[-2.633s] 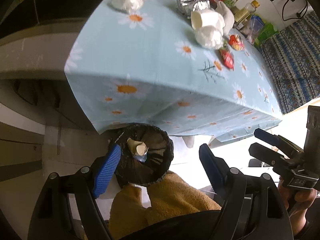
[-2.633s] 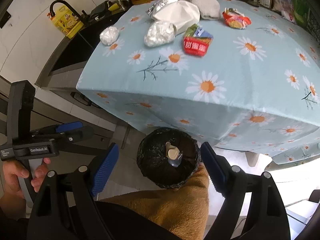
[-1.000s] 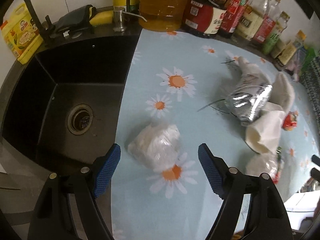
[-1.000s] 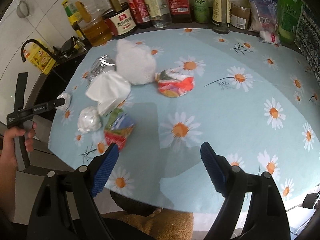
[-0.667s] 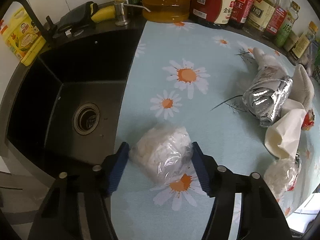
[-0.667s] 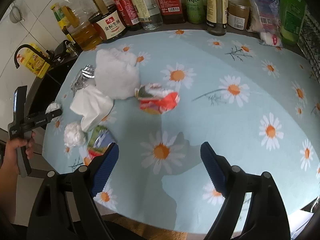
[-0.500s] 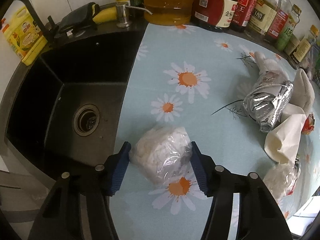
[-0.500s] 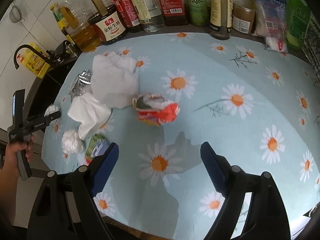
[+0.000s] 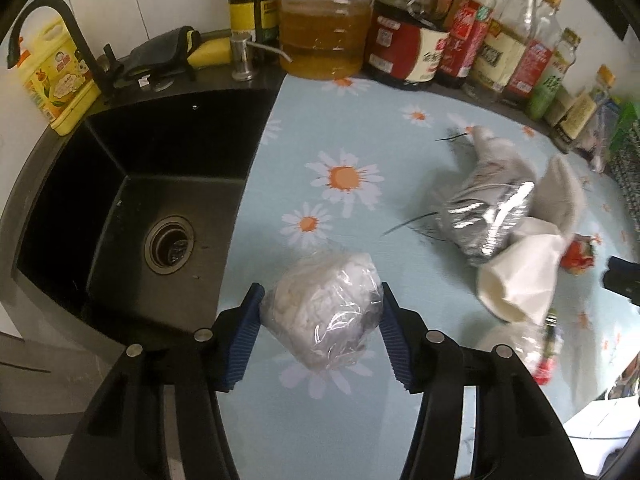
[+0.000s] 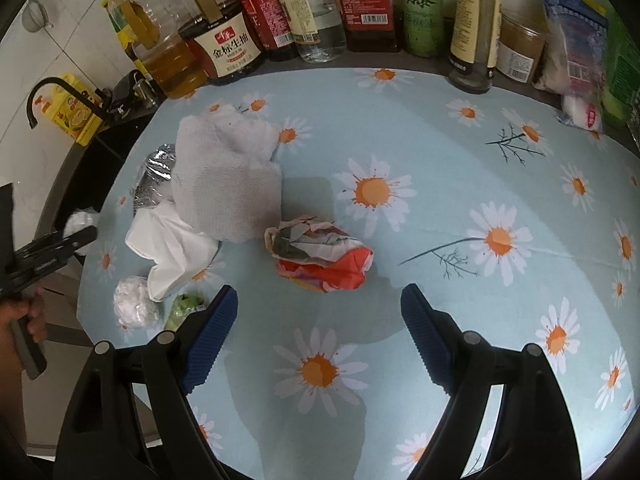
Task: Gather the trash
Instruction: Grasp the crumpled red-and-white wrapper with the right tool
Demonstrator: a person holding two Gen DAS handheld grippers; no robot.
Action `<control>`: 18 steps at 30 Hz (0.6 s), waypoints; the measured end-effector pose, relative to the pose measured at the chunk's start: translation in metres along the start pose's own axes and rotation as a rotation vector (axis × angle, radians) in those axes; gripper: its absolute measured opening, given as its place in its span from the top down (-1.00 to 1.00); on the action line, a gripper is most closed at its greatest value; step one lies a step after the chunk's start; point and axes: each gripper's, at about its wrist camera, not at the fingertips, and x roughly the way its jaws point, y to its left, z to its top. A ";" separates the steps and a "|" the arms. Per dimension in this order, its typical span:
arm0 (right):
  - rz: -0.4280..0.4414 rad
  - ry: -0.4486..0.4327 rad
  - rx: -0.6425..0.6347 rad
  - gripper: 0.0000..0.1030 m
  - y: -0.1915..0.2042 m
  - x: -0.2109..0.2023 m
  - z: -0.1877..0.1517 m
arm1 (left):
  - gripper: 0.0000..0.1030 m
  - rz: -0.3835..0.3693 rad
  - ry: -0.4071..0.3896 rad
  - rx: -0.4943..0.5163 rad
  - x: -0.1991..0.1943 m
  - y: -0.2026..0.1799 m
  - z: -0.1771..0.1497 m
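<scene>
Blue-padded left gripper low in the left wrist frame, pinching a clear plastic bag of white scraps from both sides, over the daisy-print tablecloth near its left edge. Black sink filling the left of that frame, drain at centre. Further right: crumpled foil wrapper, white paper napkin, small red wrapper at the right edge. Row of oil and sauce bottles along the top.

Right gripper at the bottom of the right wrist frame, pads spread wide, nothing between them, hovering over the cloth. Just beyond, at frame centre, crumpled red-and-white snack wrapper. Left of it, white napkin, small white plastic ball, green scrap. Grey-white rag higher up, partly over foil. Left gripper visible at the left edge.
</scene>
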 end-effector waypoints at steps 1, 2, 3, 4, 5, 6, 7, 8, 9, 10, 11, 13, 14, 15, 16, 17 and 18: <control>-0.001 0.003 -0.008 -0.61 0.000 0.002 0.002 | -0.05 -0.005 -0.003 -0.002 -0.003 -0.002 -0.002; -0.001 0.003 -0.016 -0.61 0.001 0.004 0.003 | -0.05 -0.012 -0.007 -0.006 -0.006 -0.004 -0.004; -0.007 0.004 -0.028 -0.61 0.001 0.006 0.005 | -0.05 -0.022 -0.011 -0.012 -0.011 -0.006 -0.007; -0.011 0.005 -0.035 -0.61 0.002 0.008 0.007 | -0.05 -0.029 -0.013 -0.018 -0.014 -0.008 -0.010; -0.010 0.008 -0.043 -0.61 0.002 0.011 0.010 | -0.05 -0.035 -0.014 -0.024 -0.017 -0.009 -0.012; -0.012 0.011 -0.047 -0.61 0.002 0.013 0.012 | -0.05 -0.046 -0.013 -0.037 -0.019 -0.010 -0.015; -0.023 0.013 -0.055 -0.61 0.003 0.015 0.014 | -0.05 -0.055 -0.013 -0.054 -0.022 -0.011 -0.018; -0.029 0.010 -0.067 -0.61 0.004 0.016 0.015 | -0.05 -0.062 -0.013 -0.070 -0.023 -0.011 -0.020; -0.035 0.006 -0.081 -0.61 0.005 0.017 0.017 | -0.05 -0.071 -0.013 -0.088 -0.026 -0.011 -0.024; -0.041 0.006 -0.090 -0.61 0.005 0.019 0.019 | -0.05 -0.075 -0.013 -0.097 -0.028 -0.012 -0.026; -0.042 0.010 -0.092 -0.61 0.004 0.021 0.020 | -0.05 -0.079 -0.011 -0.103 -0.029 -0.013 -0.028; -0.041 0.022 -0.093 -0.60 0.002 0.026 0.024 | -0.05 -0.087 -0.006 -0.122 -0.031 -0.014 -0.033; -0.045 0.027 -0.090 -0.59 0.001 0.029 0.025 | -0.05 -0.094 0.001 -0.136 -0.032 -0.016 -0.037; -0.044 0.035 -0.084 -0.53 0.000 0.032 0.027 | -0.05 -0.101 0.007 -0.142 -0.032 -0.017 -0.040; -0.038 0.047 -0.082 -0.48 -0.001 0.035 0.028 | -0.05 -0.105 0.013 -0.148 -0.032 -0.018 -0.044; -0.036 0.054 -0.083 -0.46 -0.001 0.037 0.028 | -0.05 -0.109 0.017 -0.154 -0.032 -0.019 -0.047; -0.035 0.057 -0.087 -0.43 0.000 0.038 0.029 | -0.05 -0.114 0.023 -0.163 -0.031 -0.020 -0.051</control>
